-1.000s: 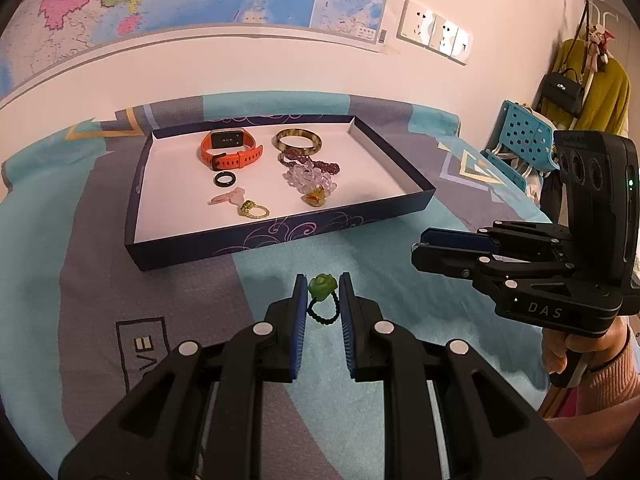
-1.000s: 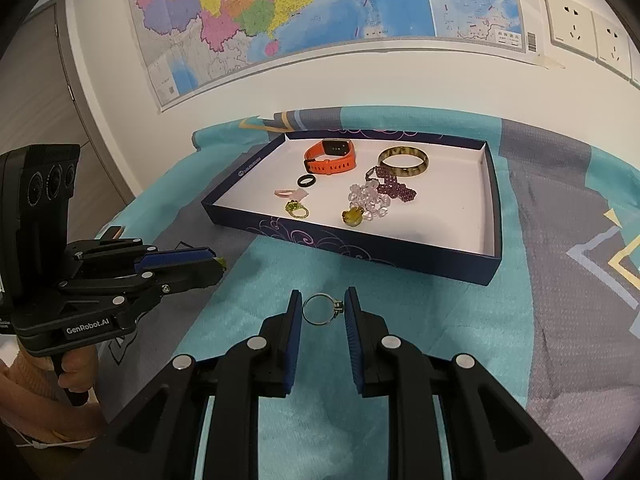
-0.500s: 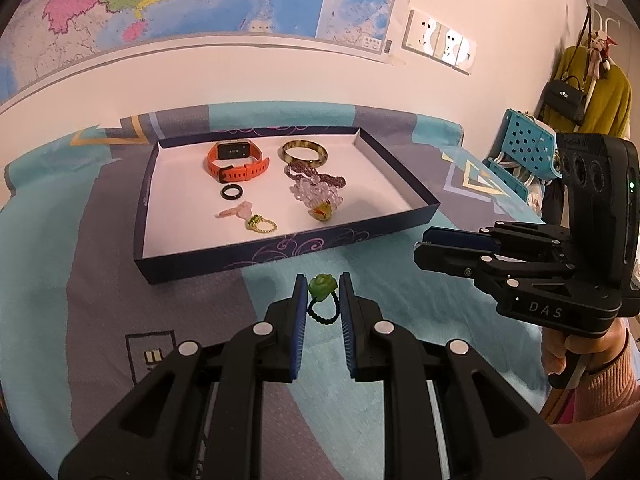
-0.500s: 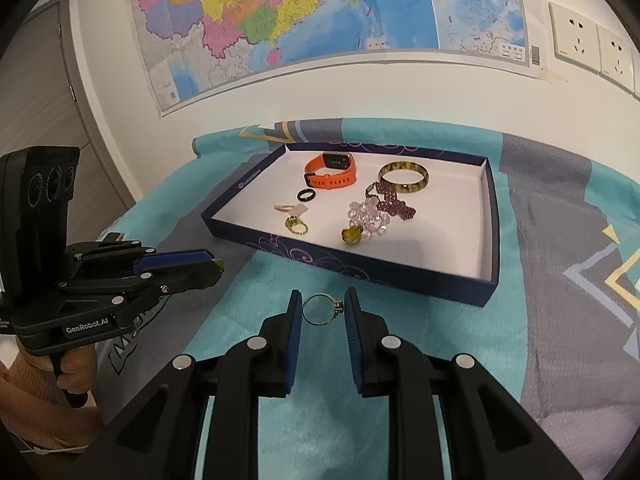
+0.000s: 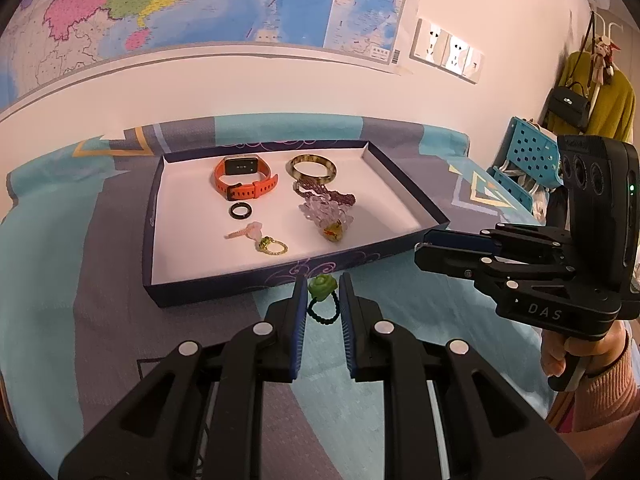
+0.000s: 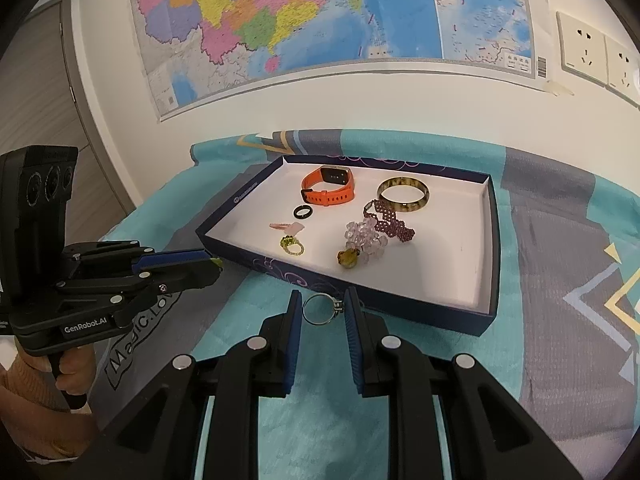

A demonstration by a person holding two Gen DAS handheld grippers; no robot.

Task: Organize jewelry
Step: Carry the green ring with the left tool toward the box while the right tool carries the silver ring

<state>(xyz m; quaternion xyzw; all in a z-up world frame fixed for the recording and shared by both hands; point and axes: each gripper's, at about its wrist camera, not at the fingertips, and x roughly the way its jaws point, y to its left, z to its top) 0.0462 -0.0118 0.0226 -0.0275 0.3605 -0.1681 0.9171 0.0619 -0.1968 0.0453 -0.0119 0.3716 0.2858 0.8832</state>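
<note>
Navy tray [image 5: 404,204] holds orange watch [image 5: 243,178], bangle [image 5: 311,167], black ring [image 5: 240,211] — left gripper [image 5: 322,307] pinches green flower ring [image 5: 322,296], right gripper [image 6: 322,309] pinches silver ring [image 6: 320,309].

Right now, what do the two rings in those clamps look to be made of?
The green flower ring looks like glossy plastic or resin on a band of tiny dark beads. The silver ring looks like thin polished metal wire, going by its bright shine; its small setting is too tiny to judge.

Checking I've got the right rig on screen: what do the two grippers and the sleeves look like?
Both are black handheld units with blue ribbed pads and silver pivot rivets. The right gripper reads "DAS", with three round lenses and a green light on its block. The left gripper reads "GenRobot.AI". A pink knit sleeve shows on the right arm.
</note>
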